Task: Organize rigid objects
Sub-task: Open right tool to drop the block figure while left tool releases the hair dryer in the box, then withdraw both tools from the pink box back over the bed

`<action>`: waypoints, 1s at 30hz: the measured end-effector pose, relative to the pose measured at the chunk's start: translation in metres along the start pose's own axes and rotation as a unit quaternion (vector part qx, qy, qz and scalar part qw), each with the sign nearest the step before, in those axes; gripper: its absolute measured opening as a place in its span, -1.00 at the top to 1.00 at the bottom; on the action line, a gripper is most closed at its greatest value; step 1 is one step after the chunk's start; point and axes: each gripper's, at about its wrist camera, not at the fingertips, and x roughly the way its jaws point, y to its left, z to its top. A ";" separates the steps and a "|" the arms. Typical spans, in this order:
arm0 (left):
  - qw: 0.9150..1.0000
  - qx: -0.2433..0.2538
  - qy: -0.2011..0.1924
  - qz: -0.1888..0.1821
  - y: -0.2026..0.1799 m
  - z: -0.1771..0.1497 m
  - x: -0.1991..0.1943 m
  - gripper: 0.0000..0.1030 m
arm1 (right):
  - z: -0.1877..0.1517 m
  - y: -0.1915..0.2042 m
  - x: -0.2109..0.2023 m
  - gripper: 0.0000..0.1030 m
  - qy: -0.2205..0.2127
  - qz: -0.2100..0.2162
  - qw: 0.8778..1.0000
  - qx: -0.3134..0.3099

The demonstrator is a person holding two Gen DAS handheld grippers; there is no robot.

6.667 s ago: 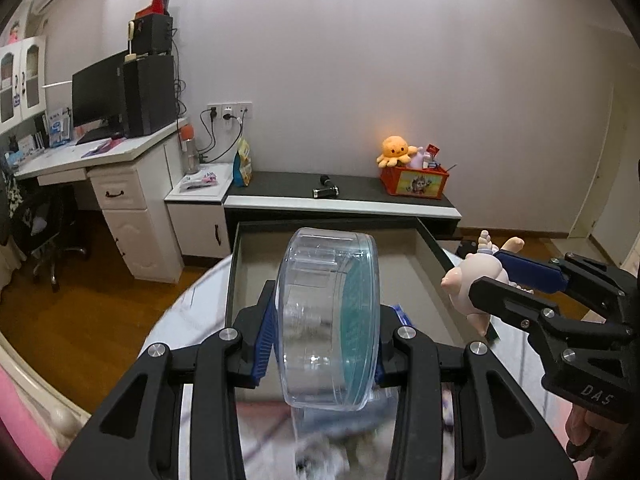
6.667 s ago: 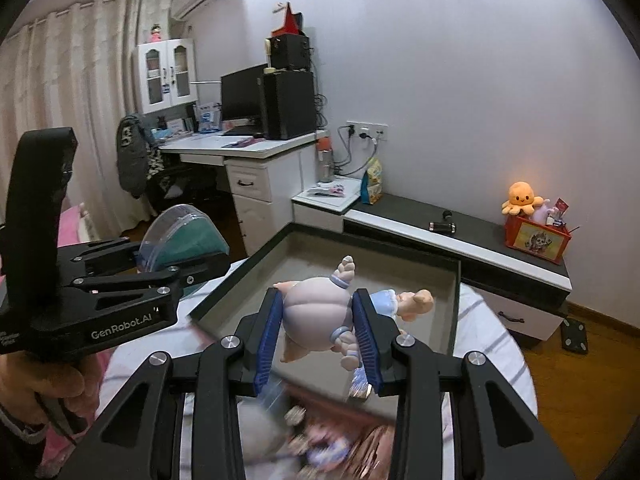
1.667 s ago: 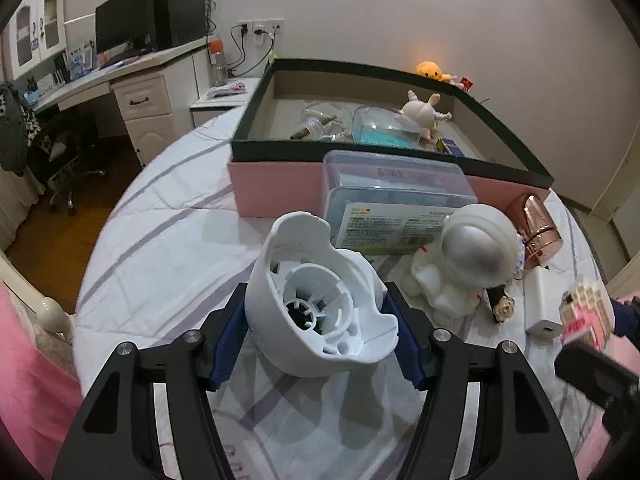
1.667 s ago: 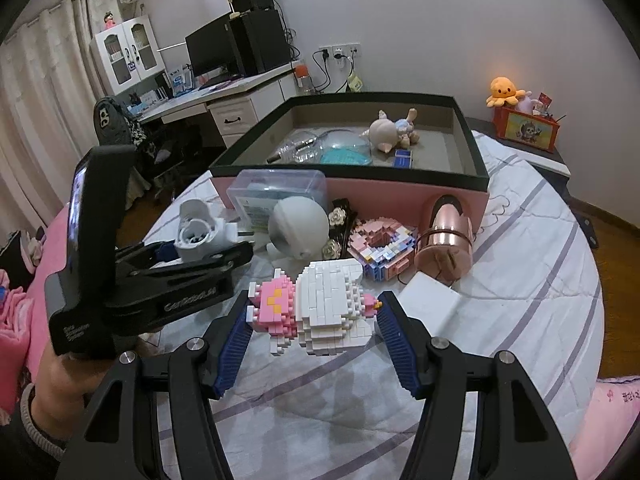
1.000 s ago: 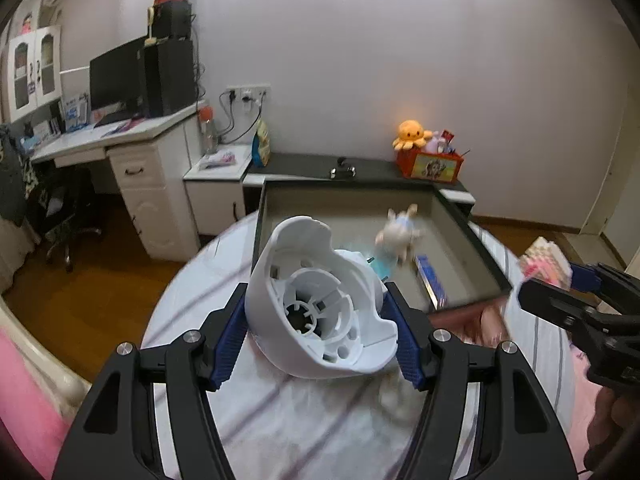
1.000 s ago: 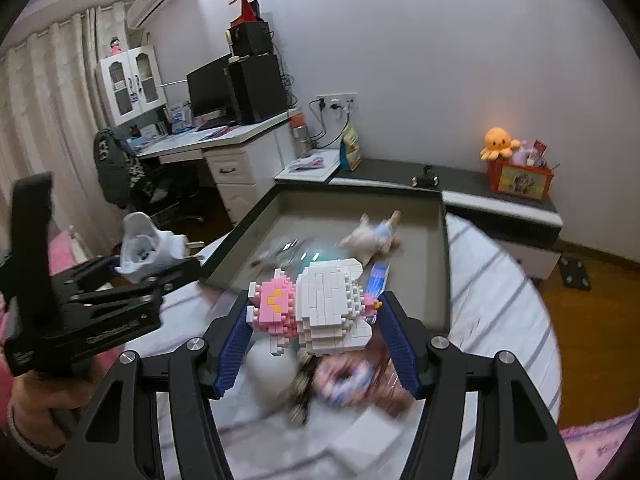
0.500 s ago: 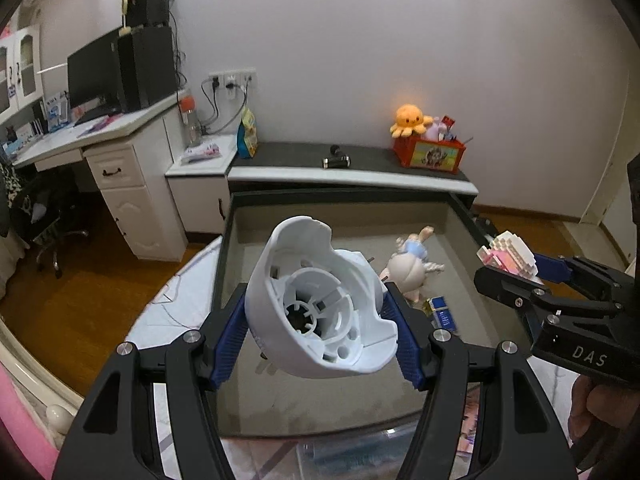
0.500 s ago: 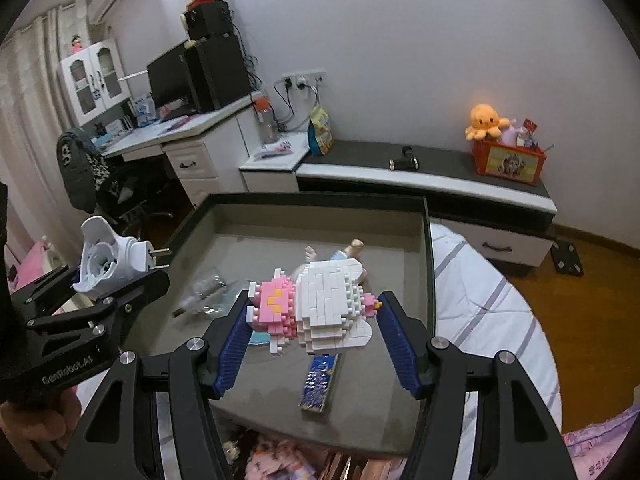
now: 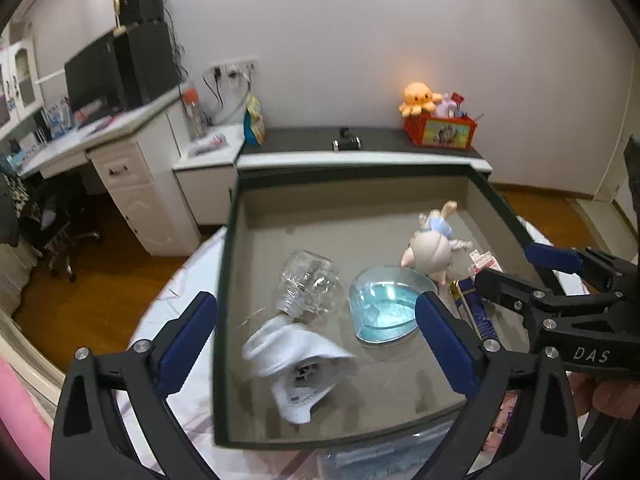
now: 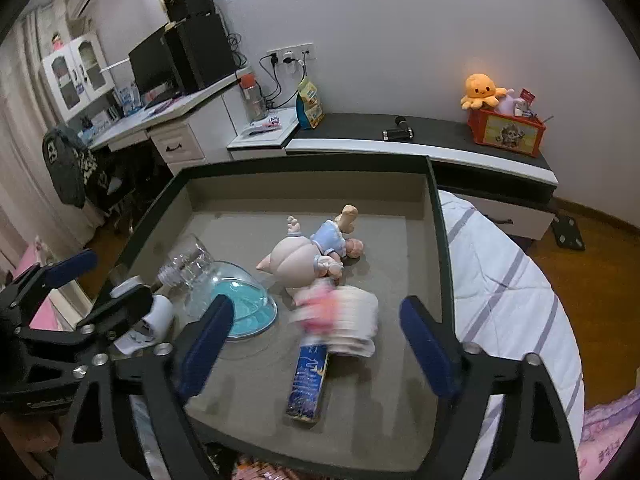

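Both grippers hover over a dark-rimmed box (image 9: pixel 224 280) with a grey floor. My left gripper (image 9: pixel 316 308) is opening, its jaws wide and holding nothing. Below it a blurred white plastic housing (image 9: pixel 298 364) lies loose in the box's near left part. My right gripper (image 10: pixel 314 312) is also opening, and no pad touches the blurred pink-and-white brick figure (image 10: pixel 340 320) beneath it. The figure is beside a pig-like doll (image 10: pixel 308 252) and partly over a blue card pack (image 10: pixel 310 376). A glass jar (image 9: pixel 308 286) and a clear blue dish (image 9: pixel 386 308) lie mid-box.
The box (image 10: pixel 436 240) stands on a round table with a white striped cloth (image 10: pixel 500 280). More objects show at the table's near edge under the box (image 9: pixel 380 456). Behind stand a low dark cabinet (image 10: pixel 400 136) with an orange plush, and a white desk (image 9: pixel 132 148).
Both grippers went from shut on their objects to wide open. The white housing and the brick figure left the jaws and are down in the box, both blurred.
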 end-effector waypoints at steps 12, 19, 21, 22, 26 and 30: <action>0.997 -0.027 -0.073 0.006 0.014 -0.015 -0.099 -1.00 | -0.013 0.026 -0.077 -1.00 -0.075 0.000 0.997 0.010; 0.994 -0.036 -0.099 0.003 0.011 -0.045 -0.155 -1.00 | -0.039 0.047 -0.134 -1.00 -0.113 -0.006 0.994 0.003; 0.994 -0.040 -0.102 0.001 0.009 -0.052 -0.166 -1.00 | -0.045 0.049 -0.145 -1.00 -0.118 -0.005 0.993 0.002; 0.994 -0.041 -0.105 0.000 0.008 -0.057 -0.172 -1.00 | -0.050 0.051 -0.150 -1.00 -0.121 -0.006 0.993 0.002; 0.993 -0.045 -0.110 0.002 0.004 -0.073 -0.189 -1.00 | -0.068 0.059 -0.172 -1.00 -0.132 -0.005 0.991 -0.001; 0.992 -0.050 -0.112 0.001 -0.004 -0.094 -0.203 -1.00 | -0.088 0.062 -0.190 -1.00 -0.144 -0.006 0.990 0.001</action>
